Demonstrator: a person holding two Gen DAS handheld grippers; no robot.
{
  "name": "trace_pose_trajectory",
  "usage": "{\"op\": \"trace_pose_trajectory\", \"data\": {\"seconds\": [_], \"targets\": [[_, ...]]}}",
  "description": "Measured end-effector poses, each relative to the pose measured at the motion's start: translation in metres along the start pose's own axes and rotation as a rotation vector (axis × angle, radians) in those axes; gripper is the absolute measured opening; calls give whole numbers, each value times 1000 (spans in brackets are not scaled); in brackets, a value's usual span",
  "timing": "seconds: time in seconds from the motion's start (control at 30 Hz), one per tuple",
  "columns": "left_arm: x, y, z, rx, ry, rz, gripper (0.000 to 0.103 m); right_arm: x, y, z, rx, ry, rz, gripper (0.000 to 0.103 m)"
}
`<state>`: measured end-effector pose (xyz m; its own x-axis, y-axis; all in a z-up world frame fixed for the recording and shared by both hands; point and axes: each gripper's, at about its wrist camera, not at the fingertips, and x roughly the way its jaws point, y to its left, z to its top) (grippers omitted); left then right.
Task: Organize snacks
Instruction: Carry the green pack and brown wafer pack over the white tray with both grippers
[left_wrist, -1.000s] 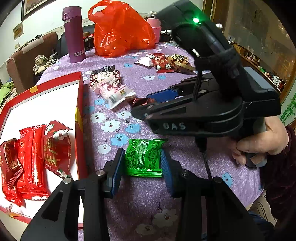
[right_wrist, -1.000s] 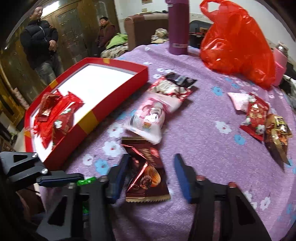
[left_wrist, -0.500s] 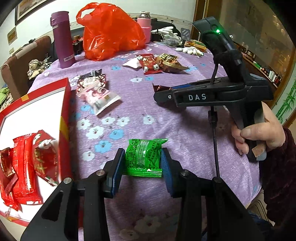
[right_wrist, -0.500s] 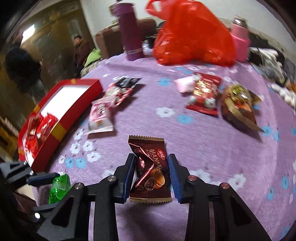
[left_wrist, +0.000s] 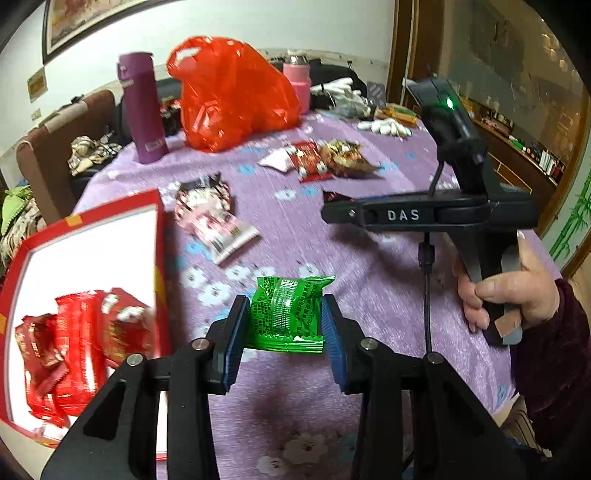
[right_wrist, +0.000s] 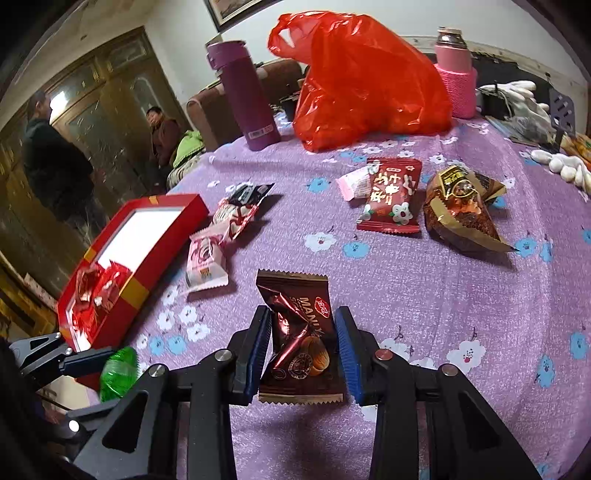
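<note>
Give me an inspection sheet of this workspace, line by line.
Surface: purple flowered tablecloth.
Job's things: red box holding red packets; pink packet, dark red packet and gold-brown packet loose on the cloth.
Clutter: red plastic bag, purple flask, pink flask.
Grippers: left gripper shut on green packet; right gripper shut on brown packet.
Cables: black cable under the right gripper.
Surroundings: two people by wooden doors.

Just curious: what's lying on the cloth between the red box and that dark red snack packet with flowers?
In the right wrist view, two pink-and-white snack packets lie between the red box and the dark red packet.
</note>
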<state>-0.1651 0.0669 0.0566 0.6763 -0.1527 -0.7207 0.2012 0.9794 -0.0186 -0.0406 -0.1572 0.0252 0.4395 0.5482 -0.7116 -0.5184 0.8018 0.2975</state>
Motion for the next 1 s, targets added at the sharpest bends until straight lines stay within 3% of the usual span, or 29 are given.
{"op": "trace_pose_trajectory", "data": {"seconds": [0.3,0.77,1.0], "targets": [[-29,34,3,-56,-84,41,37,-5,18,2,65,-28,47,36],[-60,98,-8,-181,-177,121,37,-6,102,18,-48,-39,129,36],[-65,129,-21,-243,-186,155,37,21,159,18,-117,36,227,36]]}}
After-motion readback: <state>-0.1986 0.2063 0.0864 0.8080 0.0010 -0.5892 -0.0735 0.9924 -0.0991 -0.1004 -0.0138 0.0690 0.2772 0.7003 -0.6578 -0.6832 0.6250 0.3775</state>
